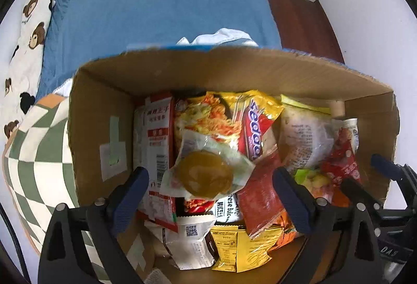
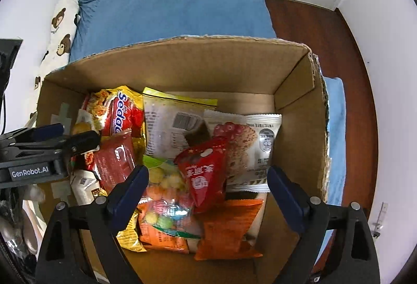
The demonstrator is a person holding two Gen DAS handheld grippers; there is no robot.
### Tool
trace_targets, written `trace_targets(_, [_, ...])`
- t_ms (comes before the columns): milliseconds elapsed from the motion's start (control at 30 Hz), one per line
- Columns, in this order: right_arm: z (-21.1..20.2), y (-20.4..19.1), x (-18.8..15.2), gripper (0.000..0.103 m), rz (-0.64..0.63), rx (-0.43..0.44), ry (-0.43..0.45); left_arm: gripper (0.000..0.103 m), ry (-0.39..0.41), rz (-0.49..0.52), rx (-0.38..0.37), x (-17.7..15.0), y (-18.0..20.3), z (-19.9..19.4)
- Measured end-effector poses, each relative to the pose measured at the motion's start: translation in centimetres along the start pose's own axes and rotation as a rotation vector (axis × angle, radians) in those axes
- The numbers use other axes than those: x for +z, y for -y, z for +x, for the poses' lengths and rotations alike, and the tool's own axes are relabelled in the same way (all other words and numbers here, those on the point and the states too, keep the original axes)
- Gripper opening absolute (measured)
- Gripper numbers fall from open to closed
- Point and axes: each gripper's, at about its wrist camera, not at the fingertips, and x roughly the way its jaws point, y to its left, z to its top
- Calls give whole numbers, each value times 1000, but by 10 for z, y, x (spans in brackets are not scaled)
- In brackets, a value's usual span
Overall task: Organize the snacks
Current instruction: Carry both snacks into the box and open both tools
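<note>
Left wrist view: one cardboard box [image 1: 229, 67], open at the top, stands on a bed with one blue cover [image 1: 156, 5].
Left claw [image 1: 211, 192]: spread wide, pointing down into the box, gripping nothing; one clear packet with a round brown cake [image 1: 206, 174] lies loose on the pile between its two fingers, no pad pressing on it.
Right claw [image 2: 208, 190]: spread wide as well, hanging over the right half of the box with nothing pinched; its two blue pads stand either side of a red pouch [image 2: 203, 174] and a clear bag of coloured balls [image 2: 164, 203], touching neither.
Snacks, left half of the box: one red-and-white packet [image 1: 159, 143] upright against the left wall, one yellow noodle packet with a red band [image 1: 229, 119], one dark red sachet [image 1: 260, 198], one yellow sachet [image 1: 242, 245] and one white sachet with a code square [image 1: 190, 239] near the near edge.
Snacks, right half: one pale packet with a yellow top seam [image 2: 172, 125], one white biscuit packet [image 2: 250, 151], one orange crisp bag [image 2: 229, 226].
Total: about eleven packets can be counted; those underneath are hidden.
Bare box floor: one strip along the far-right corner.
Bed edges: one bear-print pillow [image 1: 28, 31] at the far-left corner, one green-and-white chequered cushion [image 1: 36, 153] against the box's left wall.
Floor: dark wood [image 2: 307, 20] beyond the bed's right edge.
</note>
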Motion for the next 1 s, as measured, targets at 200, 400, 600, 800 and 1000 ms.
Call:
trace_targets(200, [3,7,-4,95,7,-20,-13,99,11,8,17,-20,-1,1])
trace_targets(400, [-11,13,-19,95,35,5,42,99,92,11,5,-48,3,-20])
trace_targets(600, [-37,11,-55,95,37,-28,169,99,229,18,72,-91,6,-50])
trace_targets(800, [-70,6,-94,95,35,-37,289,99,352,13,81,-143,8,-82])
trace_targets(1000, [-102,-3,-146,95,39,-41,396,99,448,19,79,-189,9,-108])
